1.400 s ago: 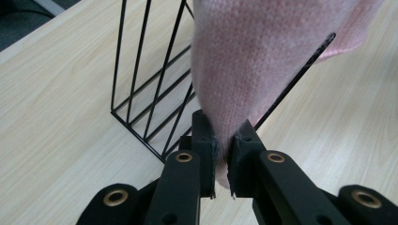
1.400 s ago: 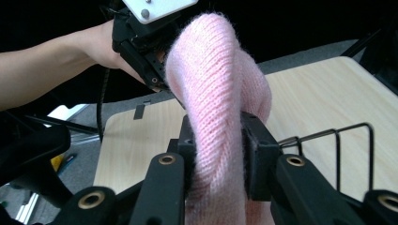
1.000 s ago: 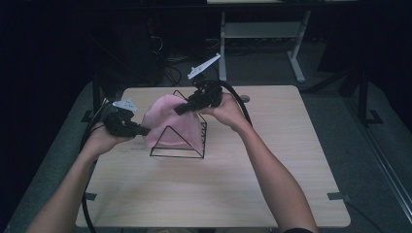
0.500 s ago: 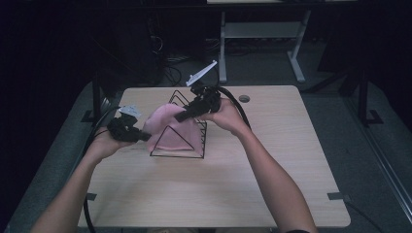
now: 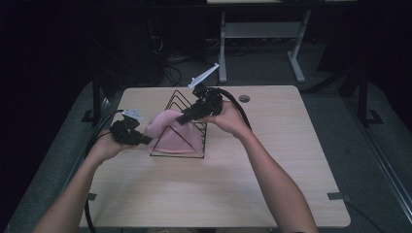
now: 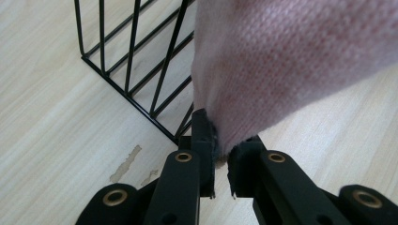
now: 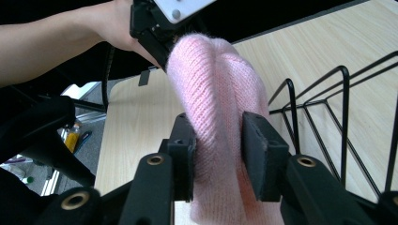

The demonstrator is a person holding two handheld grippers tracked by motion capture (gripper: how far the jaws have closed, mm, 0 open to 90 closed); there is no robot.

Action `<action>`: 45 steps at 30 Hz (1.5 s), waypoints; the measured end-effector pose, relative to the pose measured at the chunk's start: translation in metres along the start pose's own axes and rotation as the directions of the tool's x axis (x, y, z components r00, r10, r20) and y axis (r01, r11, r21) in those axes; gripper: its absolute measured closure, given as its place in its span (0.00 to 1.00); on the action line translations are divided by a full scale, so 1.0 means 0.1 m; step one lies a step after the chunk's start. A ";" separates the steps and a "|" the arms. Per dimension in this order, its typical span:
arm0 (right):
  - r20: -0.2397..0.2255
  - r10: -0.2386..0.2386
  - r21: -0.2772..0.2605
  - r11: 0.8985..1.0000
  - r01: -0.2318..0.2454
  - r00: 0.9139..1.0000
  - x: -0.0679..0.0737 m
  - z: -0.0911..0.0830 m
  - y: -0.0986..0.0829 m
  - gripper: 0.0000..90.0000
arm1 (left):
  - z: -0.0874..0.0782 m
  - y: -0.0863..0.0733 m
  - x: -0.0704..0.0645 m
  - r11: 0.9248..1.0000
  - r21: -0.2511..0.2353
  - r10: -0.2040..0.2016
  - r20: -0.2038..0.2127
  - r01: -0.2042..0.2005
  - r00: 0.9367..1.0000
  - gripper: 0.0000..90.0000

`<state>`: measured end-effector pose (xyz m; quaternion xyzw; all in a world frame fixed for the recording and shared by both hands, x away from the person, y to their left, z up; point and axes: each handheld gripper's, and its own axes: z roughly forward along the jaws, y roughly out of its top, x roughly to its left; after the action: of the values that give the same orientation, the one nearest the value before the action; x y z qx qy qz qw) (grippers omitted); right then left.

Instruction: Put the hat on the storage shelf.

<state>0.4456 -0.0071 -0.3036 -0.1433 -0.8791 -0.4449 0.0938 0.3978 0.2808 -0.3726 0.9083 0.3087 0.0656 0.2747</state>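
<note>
Dark floor and a tangle of cables surround the pale wood-grain desk [image 5: 272, 194], and a second desk frame [image 5: 262, 34] with white legs stands behind it. Near the back edge of the desk's top sits a small round grommet hole [image 5: 244, 98]. Toward the left of the top stands a black wire rack [image 5: 187, 128] of triangular loops, and a pink knitted hat [image 5: 170, 133] lies draped over its front part. The left gripper [image 5: 145, 141] reaches in from the left, its fingers [image 6: 202, 140] nearly closed and pinching the hat's edge just beside the rack's corner. The right gripper [image 5: 182, 119] comes down from behind, its fingers [image 7: 260, 154] partly closed around a bunched fold of the hat at the top.
</note>
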 end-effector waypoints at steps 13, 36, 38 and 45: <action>-0.024 -0.003 0.030 1.000 0.004 1.000 -0.02 0.11 -0.05 0.83 | 0.10 -0.11 0.07 1.000 0.001 -0.031 0.012 0.031 0.999 0.92; -0.033 0.016 0.027 1.000 -0.015 0.999 -0.05 0.19 -0.16 0.83 | 0.17 -0.11 0.10 0.998 0.039 -0.050 0.005 0.050 0.999 0.92; -0.035 0.014 0.015 1.000 -0.013 0.999 -0.05 0.19 -0.18 0.80 | 0.15 -0.10 0.08 0.999 0.032 -0.044 0.007 0.044 0.999 0.90; -0.017 0.023 -0.029 0.999 -0.024 1.000 -0.03 0.07 -0.26 0.62 | 0.10 -0.10 0.04 0.999 0.026 -0.034 0.014 0.033 0.999 0.79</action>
<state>0.4397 -0.0164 -0.3280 -0.1513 -0.8699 -0.4577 0.1041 0.3987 0.2851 -0.3868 0.9069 0.3227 0.0504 0.2662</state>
